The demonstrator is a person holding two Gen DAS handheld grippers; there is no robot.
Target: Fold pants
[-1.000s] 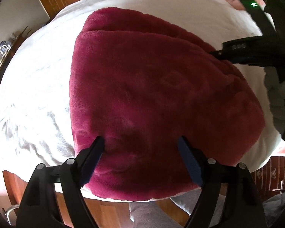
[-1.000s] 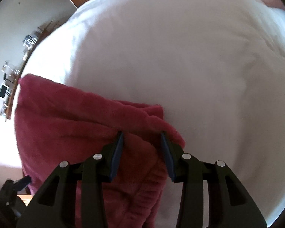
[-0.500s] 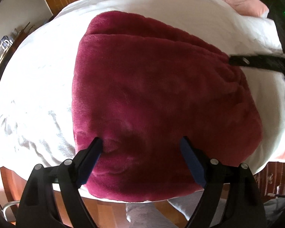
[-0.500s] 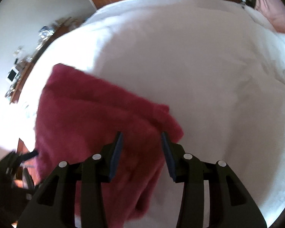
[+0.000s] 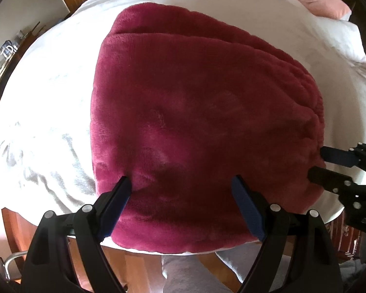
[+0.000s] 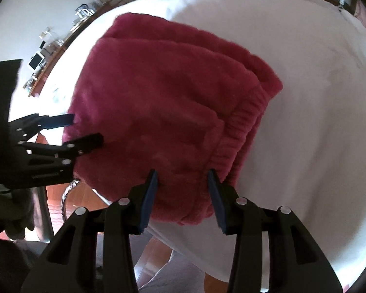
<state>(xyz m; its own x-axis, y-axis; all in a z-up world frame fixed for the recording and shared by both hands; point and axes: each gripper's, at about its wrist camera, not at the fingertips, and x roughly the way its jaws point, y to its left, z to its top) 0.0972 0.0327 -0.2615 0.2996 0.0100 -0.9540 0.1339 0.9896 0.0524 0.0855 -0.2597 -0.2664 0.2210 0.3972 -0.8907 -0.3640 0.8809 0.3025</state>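
Observation:
Dark red fleece pants (image 5: 195, 127) lie folded in a thick pile on the white bed (image 5: 48, 102), near its front edge. The ribbed waistband (image 6: 241, 131) shows at the pile's right side in the right wrist view. My left gripper (image 5: 183, 185) is open and empty, hovering over the pile's near left part. My right gripper (image 6: 183, 178) is open and empty, just above the near right corner by the waistband. It also shows in the left wrist view (image 5: 317, 164) at the pile's right edge. The left gripper shows in the right wrist view (image 6: 85, 129).
A pink pillow (image 5: 322, 0) and a white pillow (image 5: 346, 41) lie at the far right of the bed. A wooden shelf with small items (image 6: 48, 48) runs along the left wall. The wooden floor (image 5: 139, 268) and the person's grey-clad legs (image 5: 190, 276) are below the bed's front edge.
My right gripper has moved from the pile's far right corner back to its near right corner. The left gripper has hardly moved.

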